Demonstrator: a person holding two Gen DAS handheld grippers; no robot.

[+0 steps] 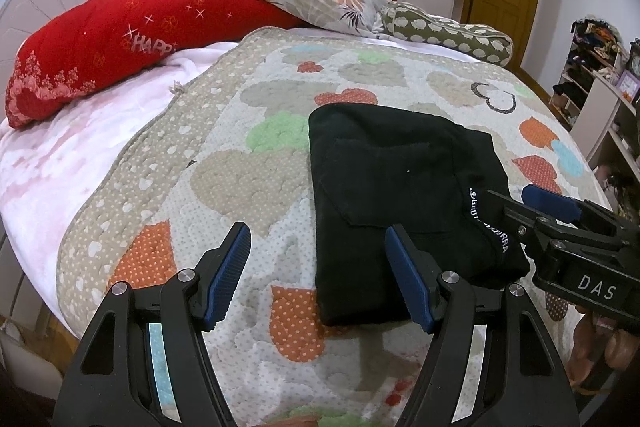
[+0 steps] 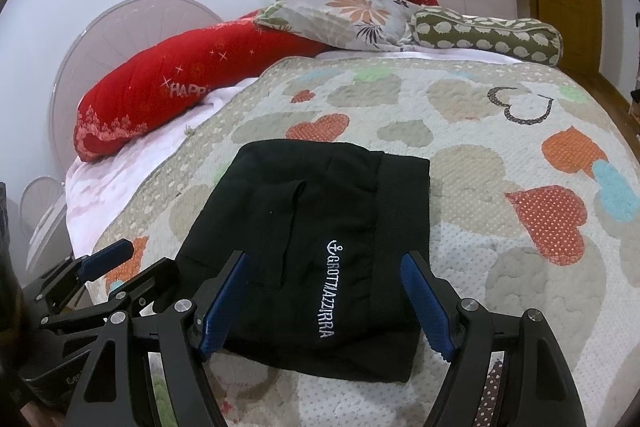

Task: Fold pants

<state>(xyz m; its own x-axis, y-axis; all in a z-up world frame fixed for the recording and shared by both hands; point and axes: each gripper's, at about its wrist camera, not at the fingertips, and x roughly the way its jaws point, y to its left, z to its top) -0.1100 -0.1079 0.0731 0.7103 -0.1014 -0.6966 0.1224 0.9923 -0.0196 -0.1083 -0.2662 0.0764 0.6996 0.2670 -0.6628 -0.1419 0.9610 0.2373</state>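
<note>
While both tools hover over the bed, the black fabric pants [image 2: 320, 247], folded into a compact rectangle with white embroidered lettering up, are seen lying flat on the heart-patterned quilted bedspread [image 2: 500, 155]. The left gripper [image 1: 318, 273] is held released, nothing between its blue pads, just left of the pants. The right gripper [image 2: 324, 301] is likewise released, above the pants' near edge. Red pillows [image 1: 120, 43] are stacked at the headboard.

The folded black fabric pants [image 2: 320, 227] lie on the heart-patterned quilted bedspread [image 1: 240, 131], toward the bed's near edge. Both open claws, left claw [image 1: 318, 275] and right claw [image 2: 324, 303], hang above that edge. Pillows line the headboard end: long red velvet pillow [image 1: 100, 63] leftmost.
</note>
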